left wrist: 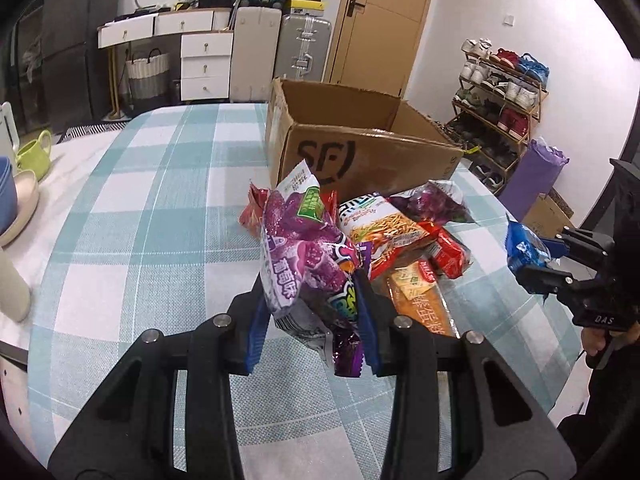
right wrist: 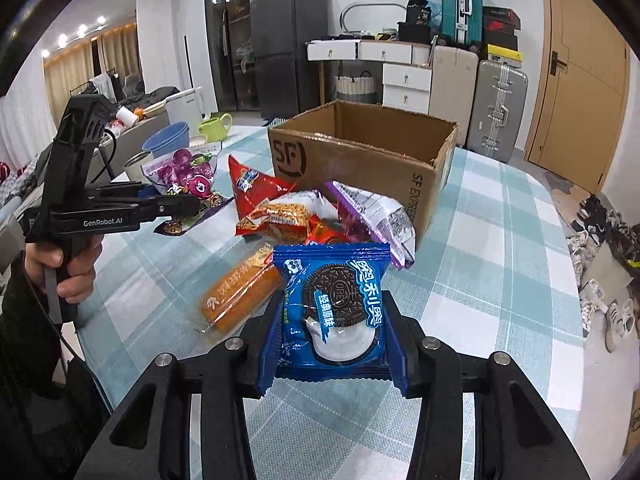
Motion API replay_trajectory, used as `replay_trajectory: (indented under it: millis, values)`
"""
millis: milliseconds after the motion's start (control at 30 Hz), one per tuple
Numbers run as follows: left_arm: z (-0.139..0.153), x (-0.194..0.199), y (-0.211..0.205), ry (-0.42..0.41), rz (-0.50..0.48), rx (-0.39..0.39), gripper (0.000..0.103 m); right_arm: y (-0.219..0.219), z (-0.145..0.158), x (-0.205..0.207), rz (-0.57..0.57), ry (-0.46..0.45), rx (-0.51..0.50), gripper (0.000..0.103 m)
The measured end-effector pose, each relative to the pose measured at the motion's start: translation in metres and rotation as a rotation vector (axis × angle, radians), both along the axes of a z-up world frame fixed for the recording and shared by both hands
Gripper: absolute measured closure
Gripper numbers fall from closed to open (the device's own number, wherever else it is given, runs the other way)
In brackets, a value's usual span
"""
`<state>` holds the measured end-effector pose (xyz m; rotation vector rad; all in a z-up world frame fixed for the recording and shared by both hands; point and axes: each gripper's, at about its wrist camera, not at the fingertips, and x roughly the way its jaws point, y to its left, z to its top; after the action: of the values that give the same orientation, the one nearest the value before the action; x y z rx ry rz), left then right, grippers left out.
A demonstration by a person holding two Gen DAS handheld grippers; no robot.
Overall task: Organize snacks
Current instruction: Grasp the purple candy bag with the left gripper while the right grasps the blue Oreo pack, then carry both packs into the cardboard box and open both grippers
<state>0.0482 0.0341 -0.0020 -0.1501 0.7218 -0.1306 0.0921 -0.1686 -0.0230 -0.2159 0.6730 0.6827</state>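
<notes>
My left gripper (left wrist: 314, 320) is shut on a purple grape candy bag (left wrist: 298, 248) and holds it above the checked tablecloth; it also shows in the right wrist view (right wrist: 182, 204) with the bag (right wrist: 184, 176). My right gripper (right wrist: 332, 344) is shut on a blue Oreo packet (right wrist: 334, 308), held above the table; the packet shows at the right of the left wrist view (left wrist: 524, 246). An open SF cardboard box (left wrist: 360, 152) (right wrist: 360, 160) stands behind a pile of snack packets (left wrist: 404, 236) (right wrist: 288, 212).
An orange packaged bar (right wrist: 236, 296) lies in front of the pile. A green mug (left wrist: 34, 154), blue bowls (right wrist: 166, 138) and a metal cup (right wrist: 136, 166) stand at the table's left. Suitcases, drawers and a shoe rack (left wrist: 500, 92) lie beyond the table.
</notes>
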Motion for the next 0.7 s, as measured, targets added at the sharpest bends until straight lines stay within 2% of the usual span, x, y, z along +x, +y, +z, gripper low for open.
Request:
replay_trajectory:
  millis: [300,700]
  values:
    - [0.015,-0.009,0.002,-0.039,0.015,-0.004,0.068,-0.007,0.010,0.001,-0.031,-0.041,0.071,0.058]
    - [0.031,-0.010,-0.004,-0.081,0.015,0.022,0.068,-0.009,0.020,0.004,-0.052,-0.080,0.115,0.058]
